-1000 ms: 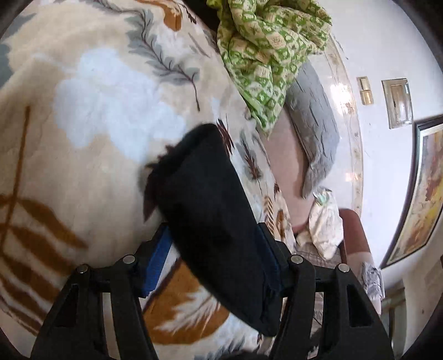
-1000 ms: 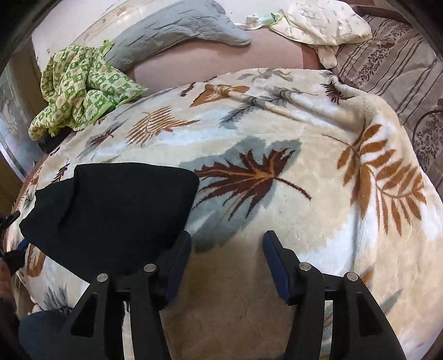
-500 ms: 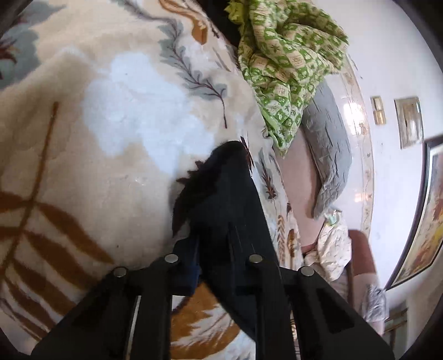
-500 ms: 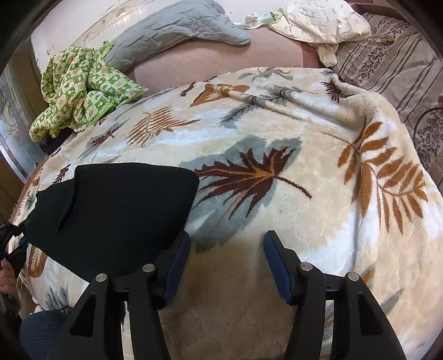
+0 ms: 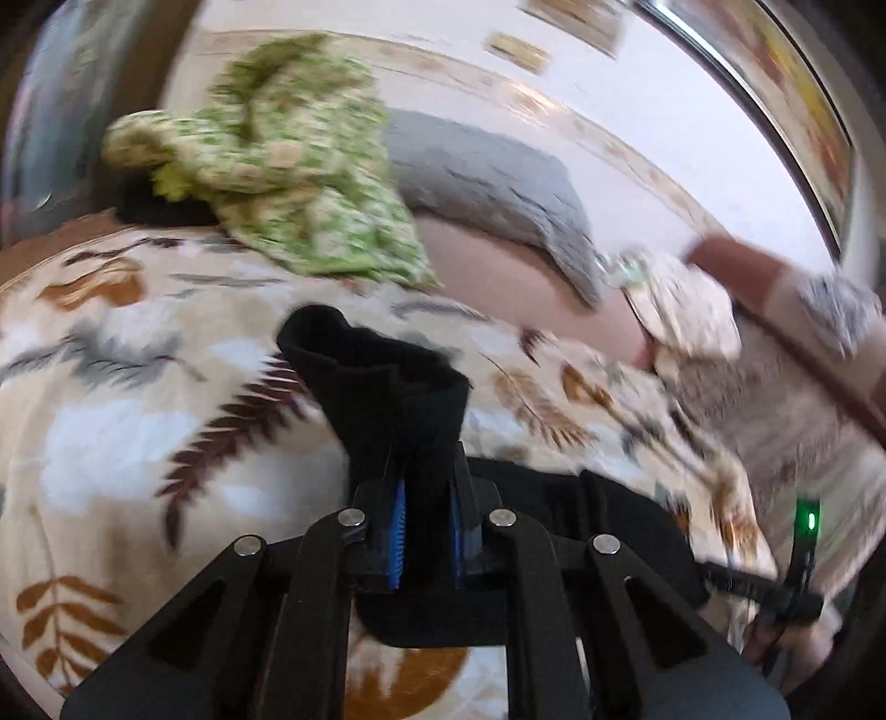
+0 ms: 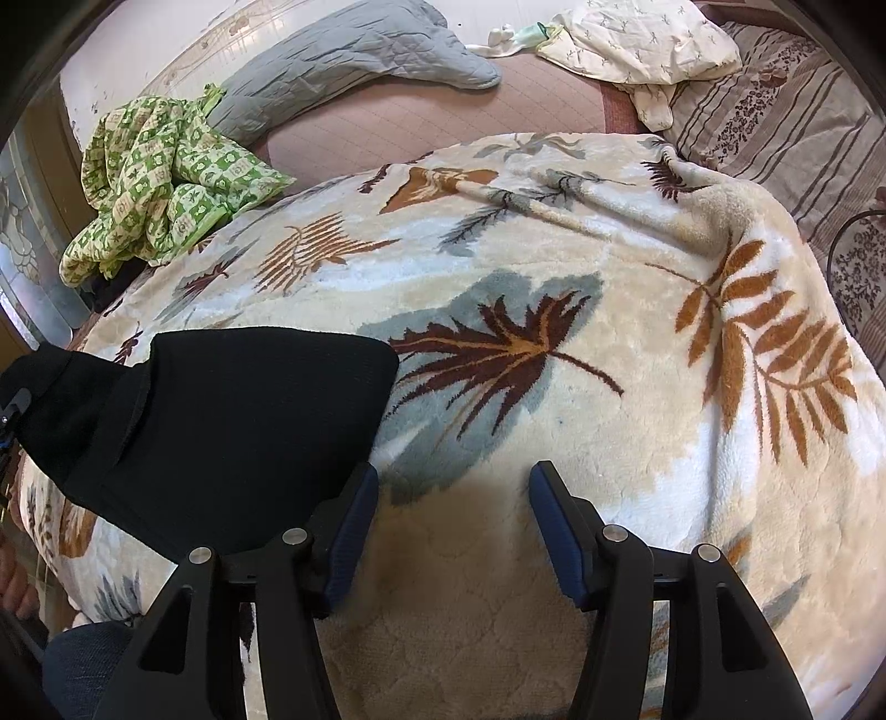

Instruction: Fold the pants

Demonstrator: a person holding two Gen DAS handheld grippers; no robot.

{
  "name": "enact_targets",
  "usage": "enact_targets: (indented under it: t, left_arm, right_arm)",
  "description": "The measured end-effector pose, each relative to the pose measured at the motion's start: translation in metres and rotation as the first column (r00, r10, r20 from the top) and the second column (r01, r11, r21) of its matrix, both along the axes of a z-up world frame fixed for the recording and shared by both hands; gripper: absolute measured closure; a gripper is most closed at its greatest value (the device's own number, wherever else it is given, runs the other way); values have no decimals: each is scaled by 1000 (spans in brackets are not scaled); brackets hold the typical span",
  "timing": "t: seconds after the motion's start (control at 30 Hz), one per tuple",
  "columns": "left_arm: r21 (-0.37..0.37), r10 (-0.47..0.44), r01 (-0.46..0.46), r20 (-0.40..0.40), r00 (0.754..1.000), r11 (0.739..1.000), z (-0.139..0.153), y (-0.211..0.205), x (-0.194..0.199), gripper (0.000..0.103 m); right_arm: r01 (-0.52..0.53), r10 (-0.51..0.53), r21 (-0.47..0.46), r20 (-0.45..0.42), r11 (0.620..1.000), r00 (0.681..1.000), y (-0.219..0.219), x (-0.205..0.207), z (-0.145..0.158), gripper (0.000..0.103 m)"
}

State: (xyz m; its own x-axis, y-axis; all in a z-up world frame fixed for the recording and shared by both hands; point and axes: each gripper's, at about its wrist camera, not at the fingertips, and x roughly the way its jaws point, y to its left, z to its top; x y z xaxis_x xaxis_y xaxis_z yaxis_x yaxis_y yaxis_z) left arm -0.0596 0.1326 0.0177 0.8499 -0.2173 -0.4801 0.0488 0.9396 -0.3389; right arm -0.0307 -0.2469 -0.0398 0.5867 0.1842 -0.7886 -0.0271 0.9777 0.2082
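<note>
Far left edge of bed: green patterned cloth (image 6: 160, 183) lies crumpled where the leaf-print blanket (image 6: 554, 266) ends, with a grey quilted pillow (image 6: 343, 61) just beside it to the right, on the bare brown sheet. Black pants (image 6: 232, 426) lie on the blanket near the bed's left edge, folded into a broad flat panel; its right corner ends just beside the dark-brown leaf motif. Left tool (image 5: 426, 531) is closed on a bunched end of the pants, black fabric pinched between the blue pads (image 5: 397, 531) and standing up above the fingertips in a rumpled fold; left wrist view is motion-blurred, so finer detail is unreadable. Right tool (image 6: 451, 526) hovers low over the blanket with its jaws wide apart and nothing between them; its left finger sits just beside the near right edge of the pants panel, contact cannot be determined. Far right corner of bed: cream printed cloth (image 6: 637, 50) lies bunched beside a striped pillow (image 6: 786, 127).
</note>
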Motion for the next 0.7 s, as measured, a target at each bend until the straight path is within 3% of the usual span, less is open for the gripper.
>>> enact_targets:
  t: [0.13,0.3,0.47,0.7]
  left_arm:
    - [36,-147,148,-51,988,988,0,-36,13,94]
    - [14,-256,258,-74,964,966,9,-72,24,94]
    - [18,-397,399,-63,916,917,26,-117,20,94]
    - [96,-515,532,-160,842,841,28,-194,17,94]
  right_arm:
    - [8,-8,12,-3,1000,1000,-1,0,1,44]
    - [46,-46,80,-9,996,999,-12,-1,2,44]
    - [45,-44,95,-14,994,999,-12,-1,1,44]
    - [34,-33,92,-17,995,999,-11,-1,1,44]
